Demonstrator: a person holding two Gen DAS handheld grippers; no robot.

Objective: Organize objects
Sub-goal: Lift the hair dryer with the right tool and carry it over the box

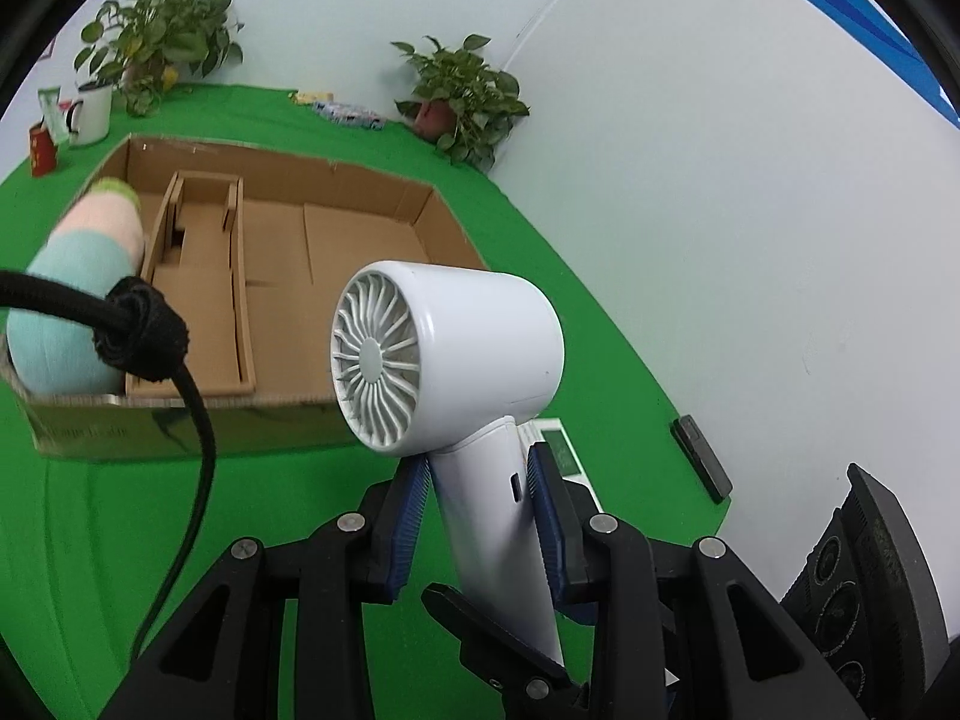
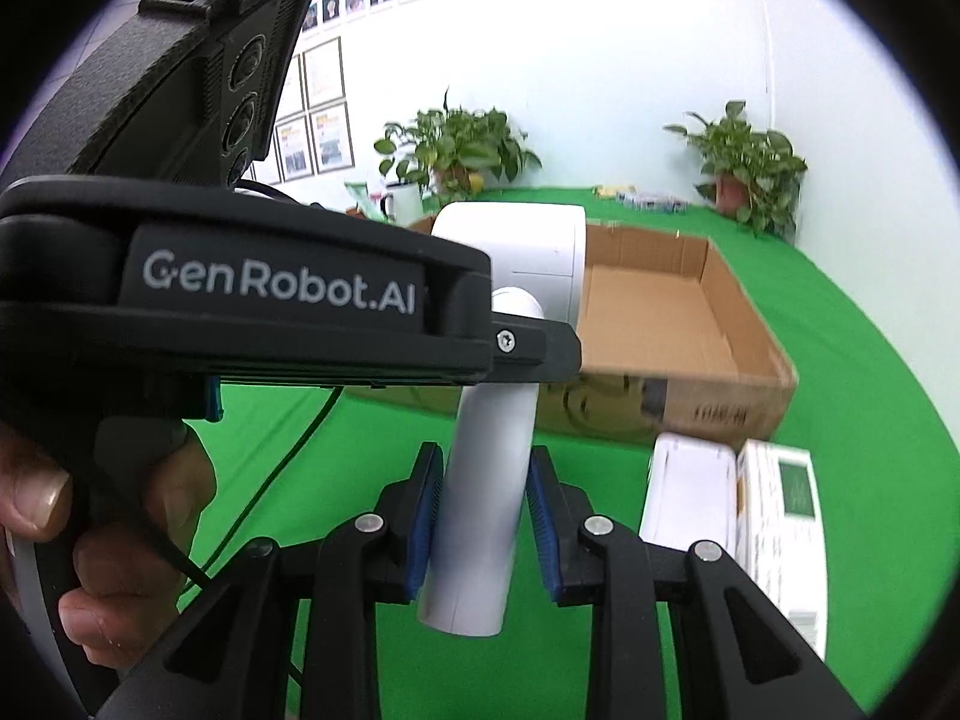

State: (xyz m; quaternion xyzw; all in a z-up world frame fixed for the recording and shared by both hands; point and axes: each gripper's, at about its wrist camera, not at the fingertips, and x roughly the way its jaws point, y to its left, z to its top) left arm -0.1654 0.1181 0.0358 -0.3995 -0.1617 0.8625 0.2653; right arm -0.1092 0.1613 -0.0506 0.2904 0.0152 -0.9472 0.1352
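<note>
A white hair dryer (image 1: 456,354) is held upright above the green table, in front of an open cardboard box (image 1: 288,276). My left gripper (image 1: 480,492) is shut on the dryer's handle just below the barrel. In the right wrist view my right gripper (image 2: 486,504) has its blue pads (image 2: 429,510) on either side of the lower handle (image 2: 486,480); I cannot tell whether they press it. The left gripper's body (image 2: 270,288) crosses in front of the dryer there. A pastel rolled cloth (image 1: 78,300) lies in the box's left end. The dryer's black cord (image 1: 192,396) hangs at left.
The box (image 2: 672,324) has cardboard dividers inside. White packets (image 2: 732,510) lie on the green cloth near the box's front corner. Two potted plants (image 1: 462,96) and a white mug (image 1: 93,111) stand at the far edge. A black remote (image 1: 702,456) lies by the wall.
</note>
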